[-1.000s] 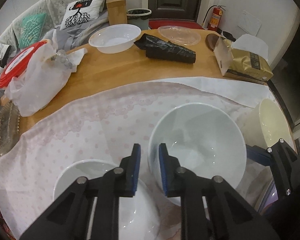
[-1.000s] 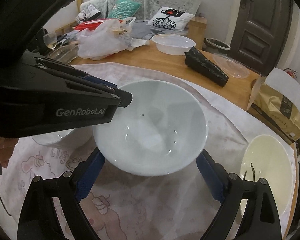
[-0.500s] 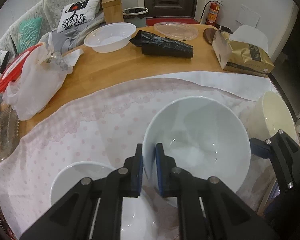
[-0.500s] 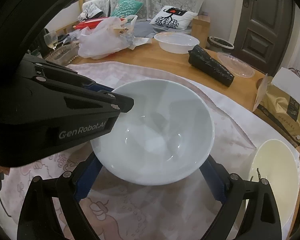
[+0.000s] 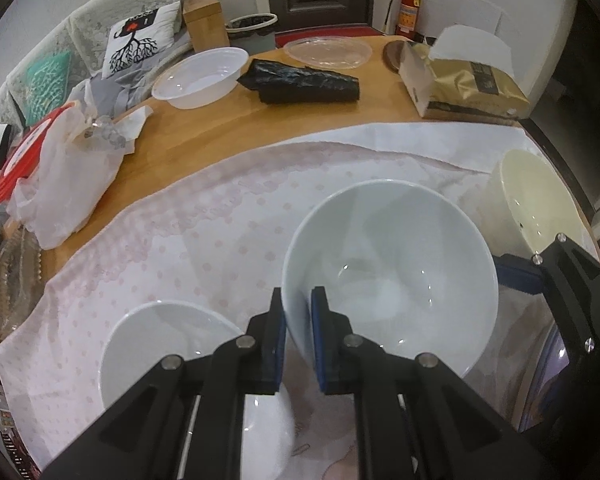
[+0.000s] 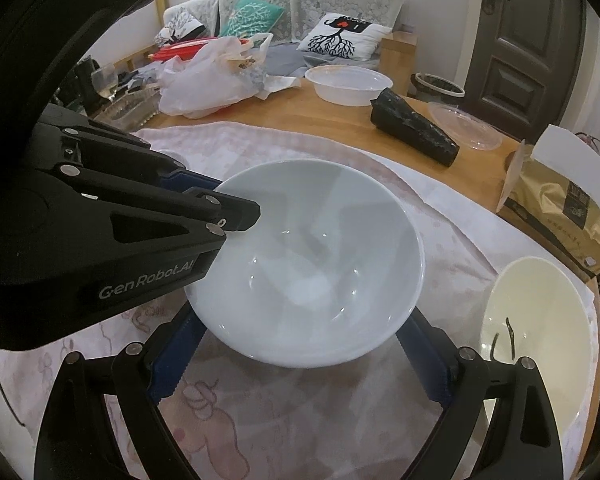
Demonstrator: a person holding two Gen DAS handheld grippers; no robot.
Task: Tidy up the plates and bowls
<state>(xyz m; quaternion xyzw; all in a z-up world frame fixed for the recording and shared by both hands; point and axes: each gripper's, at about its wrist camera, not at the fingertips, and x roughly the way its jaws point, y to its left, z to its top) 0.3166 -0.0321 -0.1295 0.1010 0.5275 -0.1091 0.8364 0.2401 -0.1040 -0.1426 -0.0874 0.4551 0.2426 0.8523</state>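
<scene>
left gripper (image 5: 299,312) clamped on the near rim of the large white bowl (image 5: 392,276), one blue pad inside the wall, the other outside, jaws nearly together with only the thin porcelain between. bowl tipped slightly, its open side facing up and away. right gripper (image 6: 300,354) spread wide, straddling the same bowl (image 6: 308,264) from below, one blue pad at each side of its underside; contact with the bowl wall impossible to tell from either view.

bowl above a pink dotted cloth (image 5: 180,248) spread over the near half of the wooden table (image 5: 220,124).

counted on the cloth: three ceramic bowls in all. the gripped white one, a smaller white bowl (image 5: 168,344) just to its left and nearer, partly hidden under the left gripper's fingers, and a cream bowl (image 6: 536,332) off to the right by the table edge, with a couple of dark specks inside.

farther back on bare wood: one white plastic tub (image 5: 202,78), one clear plastic lid (image 5: 328,52), one black crumpled bag (image 5: 304,86), one gold paper package (image 5: 468,88), one white plastic bag (image 5: 64,176) bulging over something red. one wine glass (image 6: 105,80) at the far left. no plates visible apart from these.
</scene>
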